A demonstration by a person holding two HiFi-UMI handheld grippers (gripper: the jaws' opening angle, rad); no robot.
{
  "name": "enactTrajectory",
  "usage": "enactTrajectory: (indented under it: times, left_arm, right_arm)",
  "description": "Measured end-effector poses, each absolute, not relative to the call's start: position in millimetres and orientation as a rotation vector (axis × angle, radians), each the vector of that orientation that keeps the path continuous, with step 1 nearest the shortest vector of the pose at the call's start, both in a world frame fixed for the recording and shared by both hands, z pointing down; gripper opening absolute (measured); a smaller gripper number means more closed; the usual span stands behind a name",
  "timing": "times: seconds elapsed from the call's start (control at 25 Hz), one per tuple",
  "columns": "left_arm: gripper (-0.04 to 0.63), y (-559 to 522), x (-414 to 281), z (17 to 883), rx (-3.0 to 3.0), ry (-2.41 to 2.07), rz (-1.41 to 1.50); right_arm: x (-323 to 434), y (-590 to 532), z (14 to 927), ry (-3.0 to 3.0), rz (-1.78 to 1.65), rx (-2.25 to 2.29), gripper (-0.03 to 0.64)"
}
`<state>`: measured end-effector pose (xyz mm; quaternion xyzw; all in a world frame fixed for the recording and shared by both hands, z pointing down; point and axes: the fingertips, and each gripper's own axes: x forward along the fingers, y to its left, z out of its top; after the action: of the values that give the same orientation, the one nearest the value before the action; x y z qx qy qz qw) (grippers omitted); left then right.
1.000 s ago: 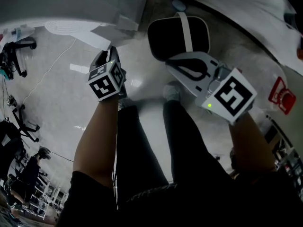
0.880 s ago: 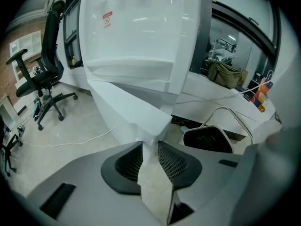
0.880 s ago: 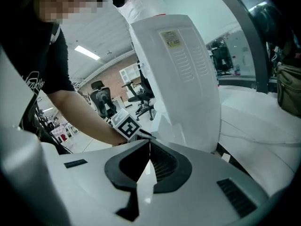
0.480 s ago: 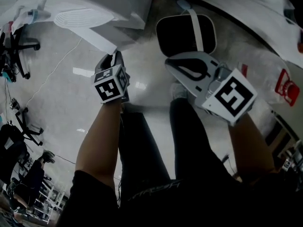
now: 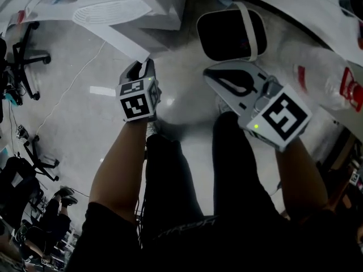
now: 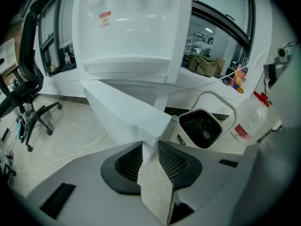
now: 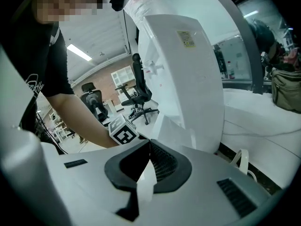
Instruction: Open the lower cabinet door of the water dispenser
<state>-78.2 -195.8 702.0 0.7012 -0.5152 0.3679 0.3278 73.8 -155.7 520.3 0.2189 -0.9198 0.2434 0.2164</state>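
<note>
The white water dispenser (image 6: 127, 27) stands ahead, and its lower cabinet door (image 6: 122, 112) is swung out toward me as a slanted white panel. My left gripper (image 6: 150, 147) is shut on the door's free edge, whose corner sits between the two mesh pads. In the head view the left gripper (image 5: 144, 64) meets the door (image 5: 122, 38) at its lower tip. My right gripper (image 5: 209, 72) hangs to the right of the door, apart from it, jaws together and empty. The right gripper view shows its jaws (image 7: 149, 147) closed before the dispenser's side (image 7: 183, 79).
A black waste bin with a white rim (image 5: 229, 33) sits on the floor right of the dispenser. A large clear water bottle (image 5: 323, 81) lies further right. Office chairs (image 5: 25, 55) stand at the left, a cable (image 5: 68, 84) runs over the floor, and my legs are below.
My left gripper has shifted right in the head view and rolled, keeping the door's edge between its pads. The right gripper has drifted slightly. The dispenser shows more at the top.
</note>
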Motion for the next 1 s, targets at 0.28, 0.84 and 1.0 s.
enactTrajectory:
  times: [0.28,0.84,1.0]
  left_arm:
    - [0.104,-193.2,-86.7,701.5,1.911,-1.278,1.009]
    - [0.104,-171.5,-119.0,702.1,1.992,-1.179,1.054]
    - [0.104,-166.9,-127.4,702.8,2.018,-1.157,1.074]
  right_arm:
    - [50.7,-149.2,522.5,-2.545,0.687,0.655,0.014]
    - [3.2,-130.8,524.7,-2.535,0.677,0.649,0.014]
    - [-7.1,-126.2,527.1,-2.534,0.677,0.642,0.014]
